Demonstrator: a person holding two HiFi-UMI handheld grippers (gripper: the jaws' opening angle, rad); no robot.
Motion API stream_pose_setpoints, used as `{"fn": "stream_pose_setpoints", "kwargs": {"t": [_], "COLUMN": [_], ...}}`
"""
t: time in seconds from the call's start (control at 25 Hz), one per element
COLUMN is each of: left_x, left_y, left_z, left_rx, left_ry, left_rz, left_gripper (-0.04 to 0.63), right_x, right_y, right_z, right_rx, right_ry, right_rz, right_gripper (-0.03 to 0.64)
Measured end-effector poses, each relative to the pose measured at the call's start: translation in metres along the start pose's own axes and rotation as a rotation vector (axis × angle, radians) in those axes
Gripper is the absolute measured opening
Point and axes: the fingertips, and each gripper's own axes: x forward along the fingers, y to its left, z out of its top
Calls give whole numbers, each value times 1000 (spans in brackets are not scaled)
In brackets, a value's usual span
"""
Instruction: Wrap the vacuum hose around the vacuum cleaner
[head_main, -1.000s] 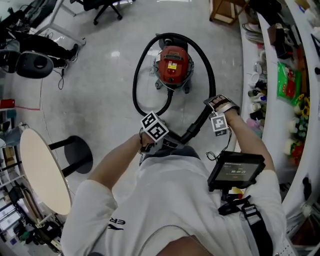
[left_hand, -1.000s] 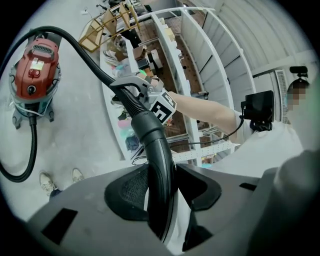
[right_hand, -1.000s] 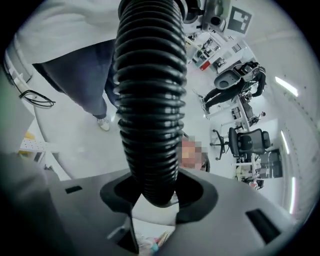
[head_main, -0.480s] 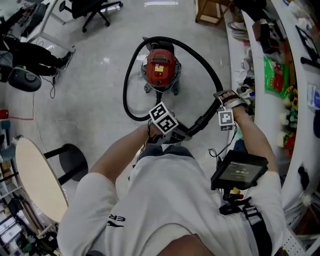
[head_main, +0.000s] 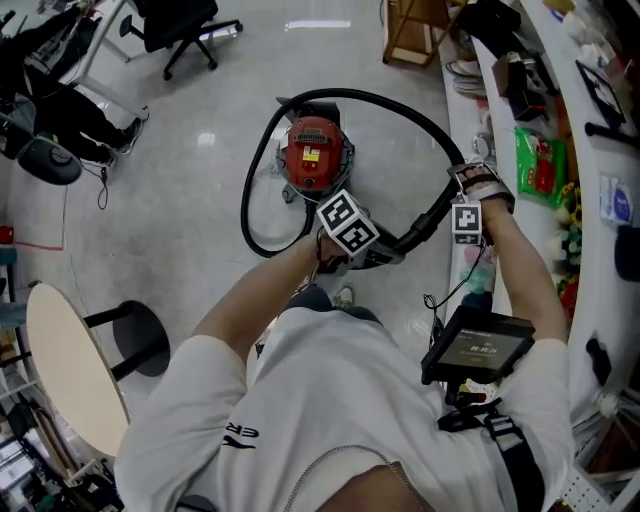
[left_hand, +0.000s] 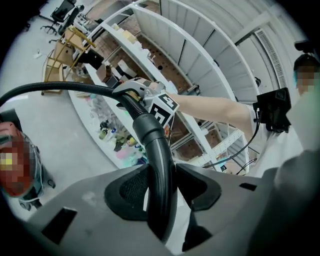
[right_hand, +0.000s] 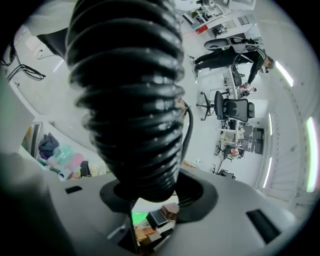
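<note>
Compared with a second ago, both grippers are higher and further right in the head view. The left gripper (head_main: 382, 252) is clamped on the smooth end of the vacuum hose (head_main: 395, 100), and the right gripper (head_main: 455, 195) on its ribbed part. The hose loops around the vacuum cleaner (head_main: 312, 150), upper centre.

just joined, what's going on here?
A person stands over a red canister vacuum cleaner on the floor, holding its black ribbed hose with two handheld grippers. The left gripper is clamped on the hose's smooth rigid end tube; the right gripper grips the ribbed part further along. The hose lies in a wide, loose loop around the vacuum, not yet snug.
</note>
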Motion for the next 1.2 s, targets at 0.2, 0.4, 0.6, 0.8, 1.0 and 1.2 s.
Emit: {"fn": "stream_pose_setpoints", "kwargs": {"t": [0.2,0.4,0.6,0.8,1.0,1.2], "left_x": [-33,-88,-129,-133,-137,-145], "left_y": [27,71,115,160,196,230], "left_z": [44,86,126,155,186,207], "left_rx": [21,38,20,-40,-92,-145], "left_ry": [-58,-97,-131,-186,-223,-239], "left_rz": [52,108,166,245,317,377], "left_gripper": [161,161,161,161,161,161], "right_x": [24,65,113,169,219,262], "right_y": [-67,-139,-197,-218,-233,-240], "right_z": [-20,-26,-32,-39,-48,-51], "right_rx": [-35,-24,-26,-45,-68,-107], "right_ry": [37,57,67,27,-9,-52], "right_rz": [-30,-44,-41,-19,23,60], "right_gripper": [181,181,181,181,181,181]}}
